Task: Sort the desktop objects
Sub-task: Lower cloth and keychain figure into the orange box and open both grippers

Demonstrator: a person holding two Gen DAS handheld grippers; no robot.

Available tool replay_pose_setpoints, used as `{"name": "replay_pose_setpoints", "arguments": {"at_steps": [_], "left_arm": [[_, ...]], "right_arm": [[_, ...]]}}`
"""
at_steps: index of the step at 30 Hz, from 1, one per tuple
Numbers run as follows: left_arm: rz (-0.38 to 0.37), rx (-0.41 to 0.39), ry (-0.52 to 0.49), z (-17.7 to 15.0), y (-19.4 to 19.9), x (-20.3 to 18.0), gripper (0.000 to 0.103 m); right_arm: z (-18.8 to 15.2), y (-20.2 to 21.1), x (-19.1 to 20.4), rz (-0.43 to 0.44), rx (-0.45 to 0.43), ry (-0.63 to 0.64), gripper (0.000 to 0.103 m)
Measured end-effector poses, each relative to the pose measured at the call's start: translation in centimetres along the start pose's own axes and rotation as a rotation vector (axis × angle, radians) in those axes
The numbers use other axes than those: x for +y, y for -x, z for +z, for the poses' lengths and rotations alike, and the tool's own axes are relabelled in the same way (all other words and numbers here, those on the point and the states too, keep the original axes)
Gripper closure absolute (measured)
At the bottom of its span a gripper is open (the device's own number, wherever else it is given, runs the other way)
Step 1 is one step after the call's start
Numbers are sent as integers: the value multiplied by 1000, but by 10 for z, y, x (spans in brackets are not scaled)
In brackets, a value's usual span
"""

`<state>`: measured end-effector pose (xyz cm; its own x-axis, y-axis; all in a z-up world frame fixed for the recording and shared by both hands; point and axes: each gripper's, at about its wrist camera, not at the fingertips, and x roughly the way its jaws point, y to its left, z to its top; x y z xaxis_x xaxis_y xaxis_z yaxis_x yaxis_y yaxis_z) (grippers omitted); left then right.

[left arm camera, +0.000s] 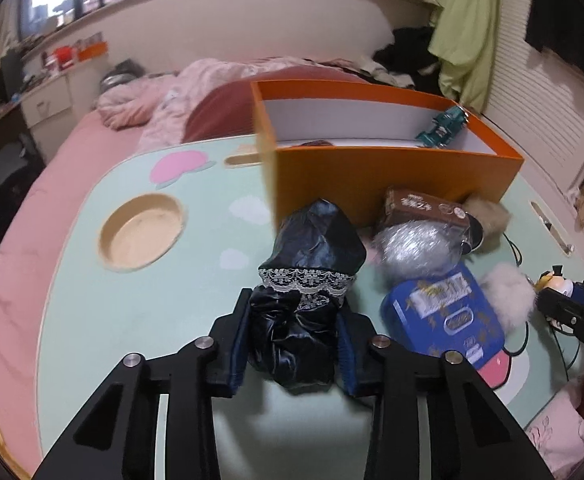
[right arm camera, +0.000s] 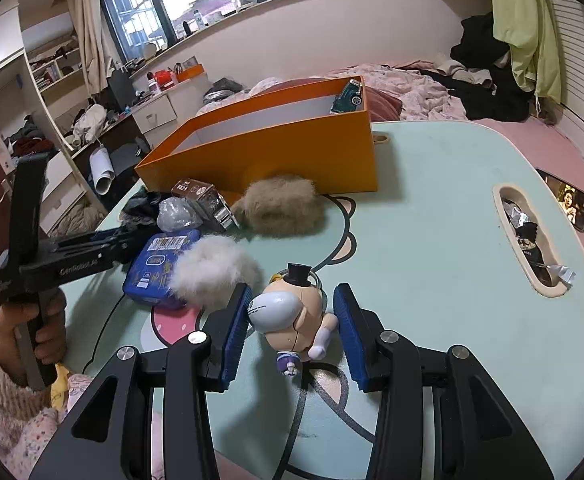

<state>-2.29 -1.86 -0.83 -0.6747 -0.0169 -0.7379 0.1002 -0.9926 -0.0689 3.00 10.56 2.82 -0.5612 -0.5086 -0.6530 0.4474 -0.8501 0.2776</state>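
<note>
Black satin cloth w/ white lace trim (left arm camera: 304, 304) sits pinched in the left gripper (left arm camera: 292, 340), both blue pads pressing its lower end; its top bulges up in front of the orange box (left arm camera: 392, 176). Cloth is over the mint-green lap table (left arm camera: 131, 312), just left of the clutter.

Right gripper (right arm camera: 292, 320) is spread around a small figurine w/ black top hat (right arm camera: 292, 312), lying on the table. The left pad looks to touch the figurine's white part; the right pad stands apart from it, so no grip.

Beside the cloth: silver foil ball (left arm camera: 416, 248), brown carton (left arm camera: 424, 204) behind it, blue tin (left arm camera: 448, 316) in front, white pompom (left arm camera: 508, 296) and tan fur piece (left arm camera: 488, 208) to the right. Teal toy car (left arm camera: 444, 124) leans in the box's far right corner. Table has a round cup recess (left arm camera: 141, 232). A hand (right arm camera: 31, 332) in a knit sleeve holds the left gripper's handle.
</note>
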Motion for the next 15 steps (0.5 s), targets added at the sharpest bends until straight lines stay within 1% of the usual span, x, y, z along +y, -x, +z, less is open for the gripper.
{"name": "replay_pose_setpoints", "arguments": {"at_steps": [4, 7, 12, 15], "left_arm": [[-16, -59, 30, -6, 28, 8, 71], [-33, -94, 28, 0, 43, 7, 71], [-63, -135, -17, 28, 57, -7, 71], [-80, -145, -42, 49, 57, -17, 71]], "right_arm": [[1, 4, 4, -8, -15, 21, 59], [7, 7, 10, -11, -33, 43, 59], [33, 12, 15, 9, -66, 31, 59], [61, 16, 20, 10, -105, 43, 59]]}}
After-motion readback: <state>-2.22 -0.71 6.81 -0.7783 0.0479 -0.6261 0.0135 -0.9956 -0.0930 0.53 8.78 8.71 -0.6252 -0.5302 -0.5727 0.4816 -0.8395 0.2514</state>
